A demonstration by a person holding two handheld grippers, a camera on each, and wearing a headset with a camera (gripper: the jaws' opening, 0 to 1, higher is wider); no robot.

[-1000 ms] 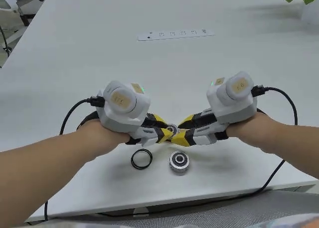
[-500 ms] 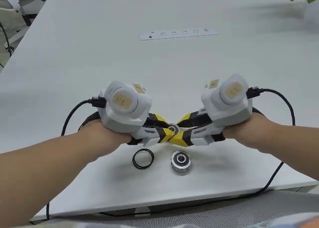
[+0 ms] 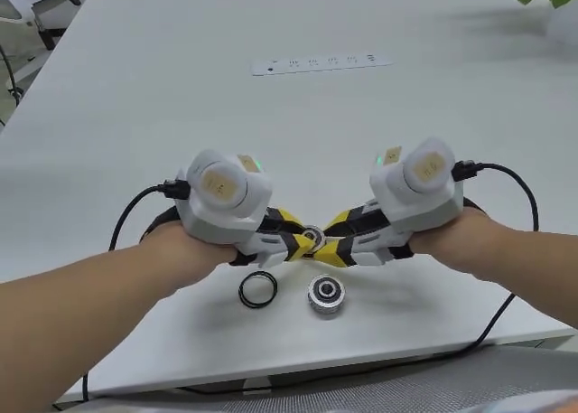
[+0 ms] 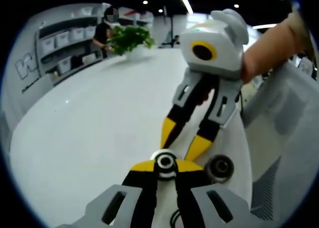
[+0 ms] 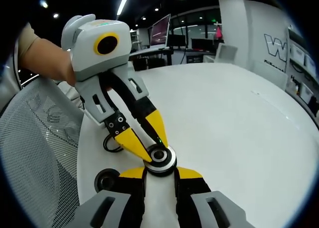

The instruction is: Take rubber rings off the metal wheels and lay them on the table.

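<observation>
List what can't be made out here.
- Held wheel: in the head view the left gripper and right gripper cover it, so ring on or off is unclear.
- Loose ring: in the right gripper view it is mostly behind the left gripper.
- Second wheel: same view, half behind the right gripper.

Legible marks: a single letter, seen twice.
A large pale "W" (image 4: pixel 24 68) stands on the grey wall (image 4: pixel 20 101) in the left gripper view. The right gripper view has a dark outlined "W" (image 5: pixel 277 41) on a white wall (image 5: pixel 246 23), and the small print under it is too blurred to read. In the head view a round tan label (image 3: pixel 221 185) sits on the left tongs (image 3: pixel 303 242) and a second label (image 3: pixel 428 167) on the right tongs (image 3: pixel 326 247) — their faint marks cannot be made out.
</observation>
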